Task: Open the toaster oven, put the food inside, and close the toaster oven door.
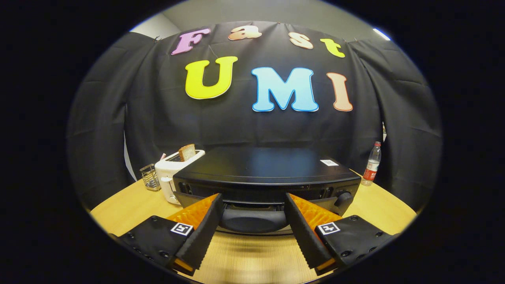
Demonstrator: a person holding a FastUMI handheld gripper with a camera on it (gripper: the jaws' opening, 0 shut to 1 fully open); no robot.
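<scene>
The gripper (252, 199) is held low and level over the wooden table (122, 209), pointed straight at the front of the black toaster oven (268, 173). One toaster oven, one white toaster (173, 173) with one slice of bread (187, 152) standing in it, one wire basket (150, 177) and one water bottle (371, 163) are counted. The fingers are spread wide, with nothing pinched; the oven's door handle (252, 219) is seen between their tips, though contact cannot be told.

sharp, evenly lit fisheye frame; glare on the toaster oven (268, 165) top.
</scene>
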